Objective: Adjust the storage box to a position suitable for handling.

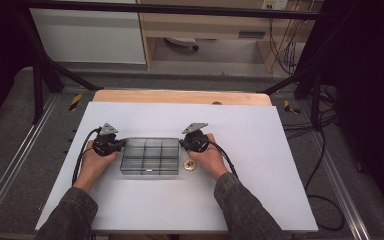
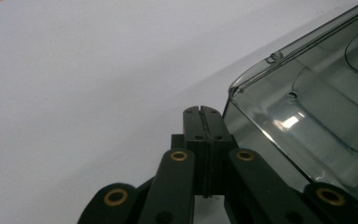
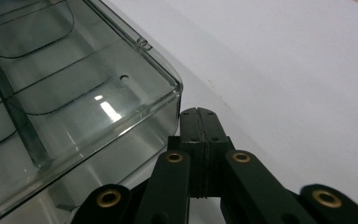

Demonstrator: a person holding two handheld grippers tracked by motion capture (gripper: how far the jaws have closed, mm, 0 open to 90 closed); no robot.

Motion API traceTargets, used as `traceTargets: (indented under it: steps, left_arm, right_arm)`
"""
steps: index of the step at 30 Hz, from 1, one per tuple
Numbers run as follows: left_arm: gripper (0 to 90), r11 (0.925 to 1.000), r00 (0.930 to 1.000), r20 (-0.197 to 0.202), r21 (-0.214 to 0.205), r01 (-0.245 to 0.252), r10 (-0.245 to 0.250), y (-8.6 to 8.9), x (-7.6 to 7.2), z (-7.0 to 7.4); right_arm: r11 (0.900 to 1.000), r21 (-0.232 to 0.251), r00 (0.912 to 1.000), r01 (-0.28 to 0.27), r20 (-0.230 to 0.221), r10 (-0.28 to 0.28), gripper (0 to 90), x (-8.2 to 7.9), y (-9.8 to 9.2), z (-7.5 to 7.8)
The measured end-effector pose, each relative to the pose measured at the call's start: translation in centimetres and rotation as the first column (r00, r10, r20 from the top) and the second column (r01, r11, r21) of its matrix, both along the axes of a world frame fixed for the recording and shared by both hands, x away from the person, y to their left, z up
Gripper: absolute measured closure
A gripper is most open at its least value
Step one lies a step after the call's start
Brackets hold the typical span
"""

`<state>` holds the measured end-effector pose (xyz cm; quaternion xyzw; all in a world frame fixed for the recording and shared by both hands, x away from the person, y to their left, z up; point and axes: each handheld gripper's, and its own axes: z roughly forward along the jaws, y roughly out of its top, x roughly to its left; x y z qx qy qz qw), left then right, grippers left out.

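Both grippers, left gripper (image 1: pixel 121 143) and right gripper (image 1: pixel 182 142), are fully closed and empty. They bracket the clear compartment box (image 1: pixel 150 155) at opposite ends, probably to steady or shift it.

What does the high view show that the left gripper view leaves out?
High view alone: the person's two hands, the right hand-held gripper at the box's right end, a small round gold thing beside the box, and the floor around the table. Left gripper view alone: the left hand-held gripper up close, jaws pressed together at the box's corner. Both: the clear divided box and the white tabletop.
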<state>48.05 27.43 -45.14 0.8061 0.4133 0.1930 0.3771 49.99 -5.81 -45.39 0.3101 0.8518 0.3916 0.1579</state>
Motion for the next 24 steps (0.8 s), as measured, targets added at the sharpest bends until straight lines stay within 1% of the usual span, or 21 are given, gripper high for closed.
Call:
traceTargets:
  steps: [2,3,5,14,16,19,20,24]
  left_arm:
    - [90.0,1.0000,1.0000,-0.001,-0.004,0.002,-0.002,0.0,0.0,0.0]
    - [90.0,1.0000,1.0000,-0.002,-0.005,0.006,-0.006,-0.1,0.0,0.0]
    - [90.0,1.0000,1.0000,-0.002,-0.004,0.004,-0.005,-0.1,0.0,0.0]
    - [90.0,1.0000,1.0000,-0.005,0.001,0.004,-0.004,-0.1,-0.5,0.1]
    - [90.0,1.0000,1.0000,-0.010,-0.006,-0.001,0.000,0.1,-0.9,0.1]
    - [90.0,1.0000,1.0000,-0.008,-0.005,-0.001,0.001,0.2,-1.2,0.1]
    - [90.0,0.9999,0.9999,-0.011,-0.012,-0.003,0.003,0.2,-1.3,0.0]
    - [90.0,0.9998,0.9998,-0.017,-0.019,-0.007,0.006,0.4,-2.0,0.0]
  right_arm:
    - [1.0000,0.002,1.0000,0.000,0.001,0.000,90.0,0.0,0.0,0.0]
    - [0.9999,0.014,1.0000,-0.001,-0.003,0.001,90.0,0.1,0.1,0.1]
    - [1.0000,0.004,1.0000,-0.002,0.001,0.002,90.0,0.1,0.2,0.1]
    - [1.0000,-0.004,1.0000,-0.007,-0.005,0.007,90.0,-0.4,0.3,0.1]
    - [0.9999,-0.002,0.9999,-0.012,-0.006,0.012,90.0,-0.5,0.4,0.1]
    - [0.9999,0.000,0.9999,-0.012,-0.008,0.012,90.0,-0.9,0.4,0.1]
    - [0.9999,0.001,0.9998,-0.017,-0.006,0.017,90.0,-1.0,0.5,0.1]
    - [0.9998,0.002,0.9998,-0.019,-0.008,0.020,90.0,-1.5,0.6,0.1]
